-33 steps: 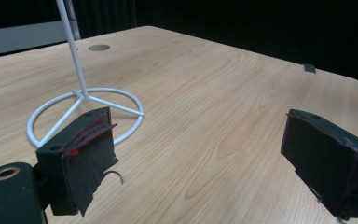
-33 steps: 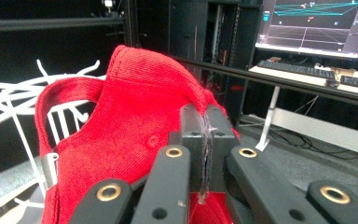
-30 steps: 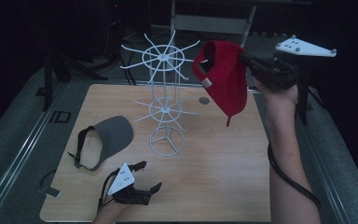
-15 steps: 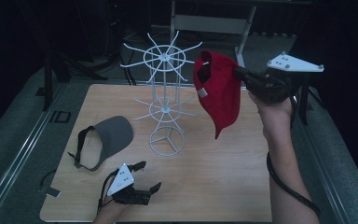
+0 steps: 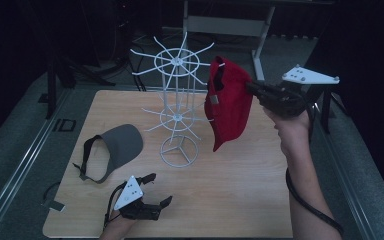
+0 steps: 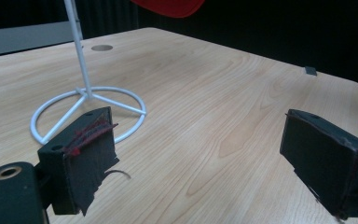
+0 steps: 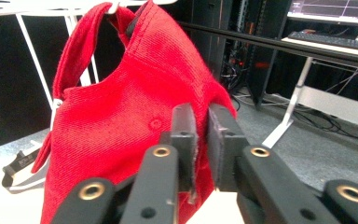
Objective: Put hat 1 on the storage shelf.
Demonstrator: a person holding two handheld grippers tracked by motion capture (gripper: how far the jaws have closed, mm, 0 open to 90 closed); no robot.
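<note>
- Dark curtains and metal frames ring a pale wooden tabletop (image 5: 240, 190), on which a white wire rack (image 5: 177, 117) stands just above centre.
- At about two o'clock from the rack, the right claw (image 5: 252, 89) reaches in level toward a red cap (image 5: 227, 102).
- The cap hangs with its back strap hooked over a top prong of the rack, as the right gripper view shows, and its brim points down.
- The right claw's jaws have just been opening: a narrow gap shows between them, and the cap's cloth lies just in front, no longer pinched.
- At seven o'clock on the tabletop, the left claw (image 5: 152, 192) rests with jaws wide apart and nothing between them.
- A grey visor (image 5: 115, 150) lies at nine o'clock from the rack's base, well apart from the left claw.
- The step in hand looks like letting go of the hung cap.
- Next, the right claw likely needs to back straight away without dragging the cap off its prong; the visor seems next to hang.
</note>
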